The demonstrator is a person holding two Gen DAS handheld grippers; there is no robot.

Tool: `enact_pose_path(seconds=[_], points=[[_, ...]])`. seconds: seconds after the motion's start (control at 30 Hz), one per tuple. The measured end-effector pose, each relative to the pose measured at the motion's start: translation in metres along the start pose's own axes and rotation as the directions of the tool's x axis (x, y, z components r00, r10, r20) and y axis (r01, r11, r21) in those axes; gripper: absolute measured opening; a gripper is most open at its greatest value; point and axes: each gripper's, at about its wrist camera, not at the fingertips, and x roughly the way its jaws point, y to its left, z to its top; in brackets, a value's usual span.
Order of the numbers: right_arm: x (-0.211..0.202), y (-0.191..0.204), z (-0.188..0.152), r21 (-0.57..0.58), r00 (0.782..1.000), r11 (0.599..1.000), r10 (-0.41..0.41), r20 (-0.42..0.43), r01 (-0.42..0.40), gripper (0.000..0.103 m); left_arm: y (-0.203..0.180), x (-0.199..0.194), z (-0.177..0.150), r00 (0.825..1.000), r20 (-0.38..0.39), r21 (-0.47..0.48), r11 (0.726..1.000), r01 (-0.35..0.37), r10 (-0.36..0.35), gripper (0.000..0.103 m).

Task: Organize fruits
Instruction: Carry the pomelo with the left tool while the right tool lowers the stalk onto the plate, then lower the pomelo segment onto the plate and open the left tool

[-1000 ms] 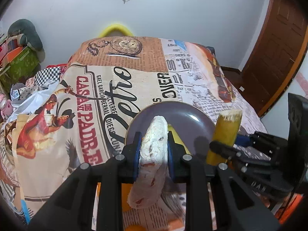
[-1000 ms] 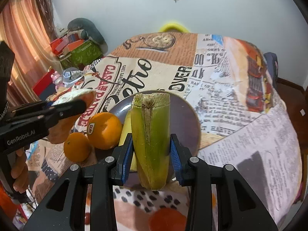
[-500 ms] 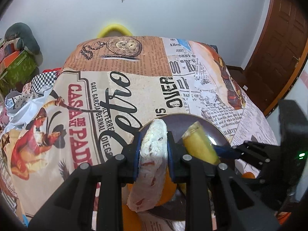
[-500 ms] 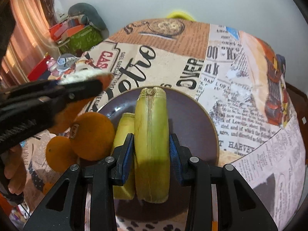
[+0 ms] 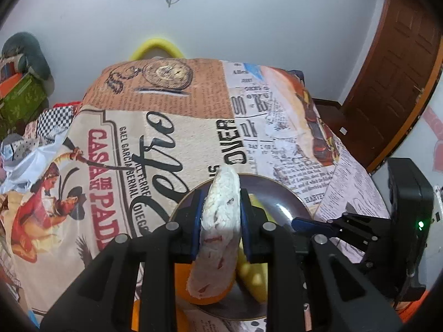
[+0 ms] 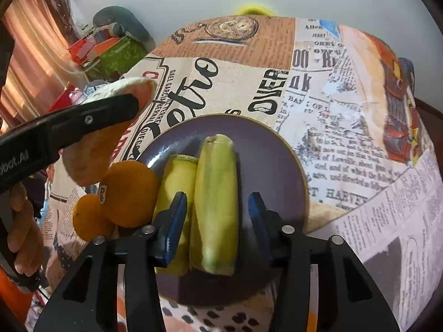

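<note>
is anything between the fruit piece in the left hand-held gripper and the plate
Nothing visible blocks it. The white-fleshed, orange-skinned fruit wedge hangs over the near-left rim of the round purple plate, whose right half is bare; two yellow-green banana pieces fill the middle.

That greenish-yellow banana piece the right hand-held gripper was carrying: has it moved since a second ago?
Yes. The greenish-yellow banana piece stood upright between the pads above the round purple plate; now it lies flat on it beside another piece, jaws opening clear.
</note>
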Motion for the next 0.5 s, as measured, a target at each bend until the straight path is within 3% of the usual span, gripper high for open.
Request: enact_pose_path(seconds=[0.23, 0.5], points=[[-0.034, -0.005, -0.021, -0.032, 0.995, 0.996, -0.08, 0.063, 0.083, 0.044, -0.031, 0.016, -0.002, 1.0, -0.007, 0.08, 0.997, -0.006, 0.006, 0.023], [-0.058, -0.018, -0.036, -0.007, 0.99, 0.996, -0.085, 0.108, 0.086, 0.044, -0.045, 0.047, -0.002, 0.997, -0.052, 0.123, 0.991, -0.049, 0.056, 0.024]])
